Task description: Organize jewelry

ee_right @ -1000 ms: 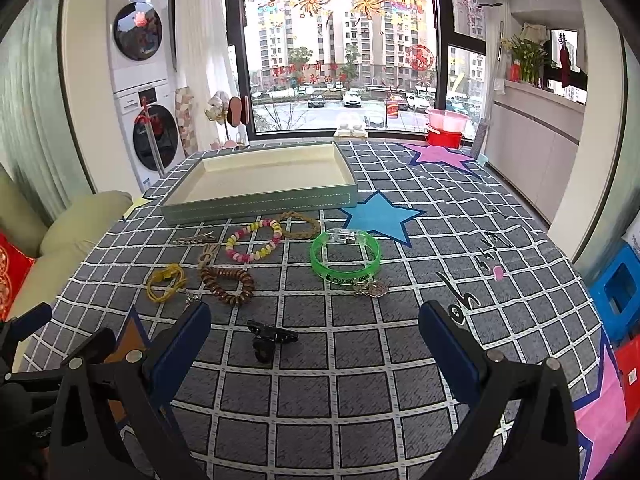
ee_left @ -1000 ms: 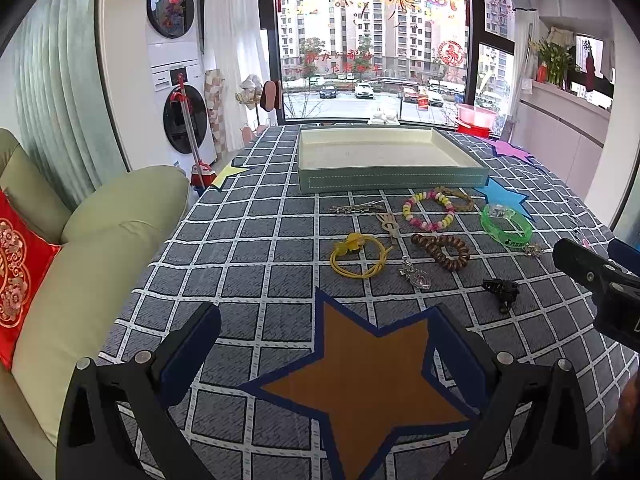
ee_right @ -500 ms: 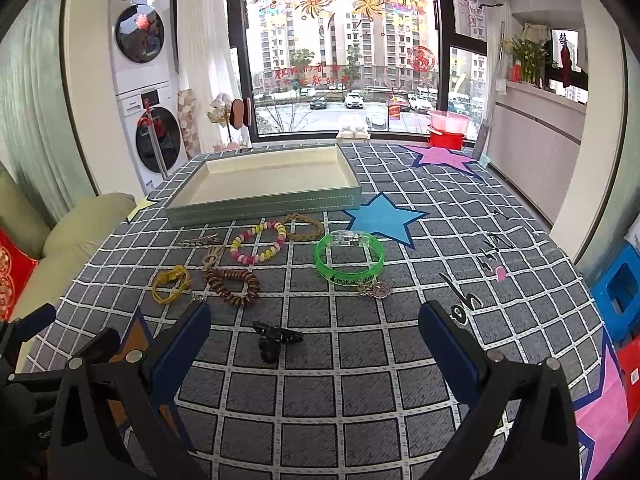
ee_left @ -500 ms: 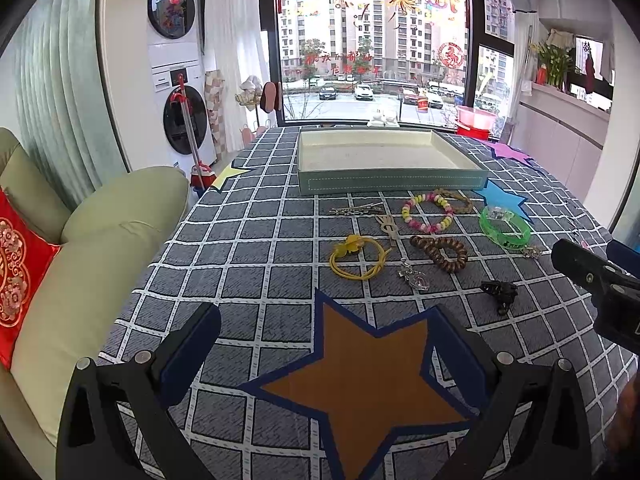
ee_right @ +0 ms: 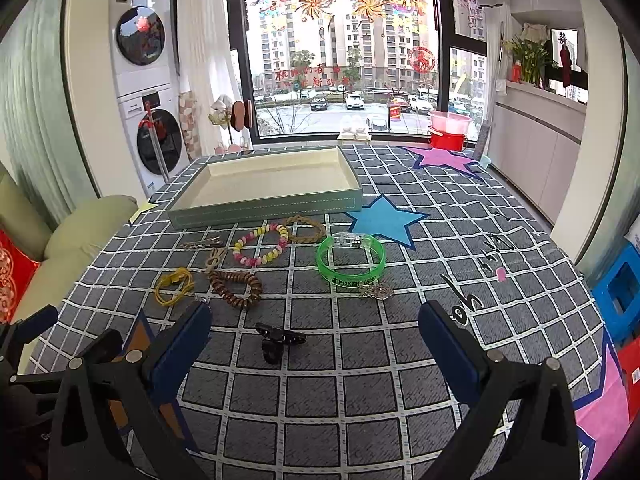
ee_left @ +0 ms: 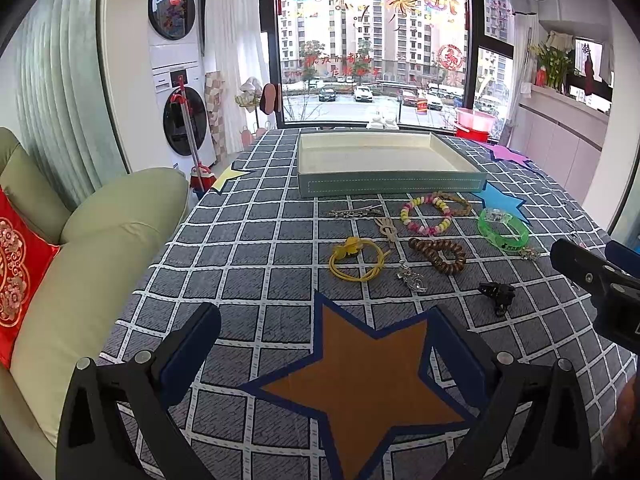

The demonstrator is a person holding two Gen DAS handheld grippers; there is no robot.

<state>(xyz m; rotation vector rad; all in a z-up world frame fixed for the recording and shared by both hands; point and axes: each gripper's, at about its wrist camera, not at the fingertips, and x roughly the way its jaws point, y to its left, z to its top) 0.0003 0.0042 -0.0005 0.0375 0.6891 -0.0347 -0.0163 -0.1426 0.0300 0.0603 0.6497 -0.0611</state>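
Two grippers are in view, both with fingers spread wide and holding nothing. The left gripper (ee_left: 320,344) hangs over an orange star printed on the grey checked tablecloth (ee_left: 248,248). The right gripper (ee_right: 316,340) hangs over the cloth just short of one black clip (ee_right: 278,340), a small glossy plastic piece.

Beyond the clip lie nine more pieces, all loose on the cloth:
- one yellow hair tie (ee_right: 174,286), a thin elastic loop with a knot;
- one brown spiral band (ee_right: 236,288), coiled like a telephone cord;
- one silver charm (ee_left: 412,278), metallic and small;
- one green bangle (ee_right: 351,258), a translucent plastic ring, with one round metal charm (ee_right: 376,291) touching its near edge;
- one tan knot-shaped piece (ee_right: 214,260);
- one bead bracelet (ee_right: 262,246), pink, yellow and white;
- one braided tan bracelet (ee_right: 305,230), touching the bead bracelet;
- one slim metal hair clip (ee_right: 200,243).

Farthest, one shallow rectangular tray (ee_right: 264,204), with grey-green stitched walls and a cream lining, stands empty.
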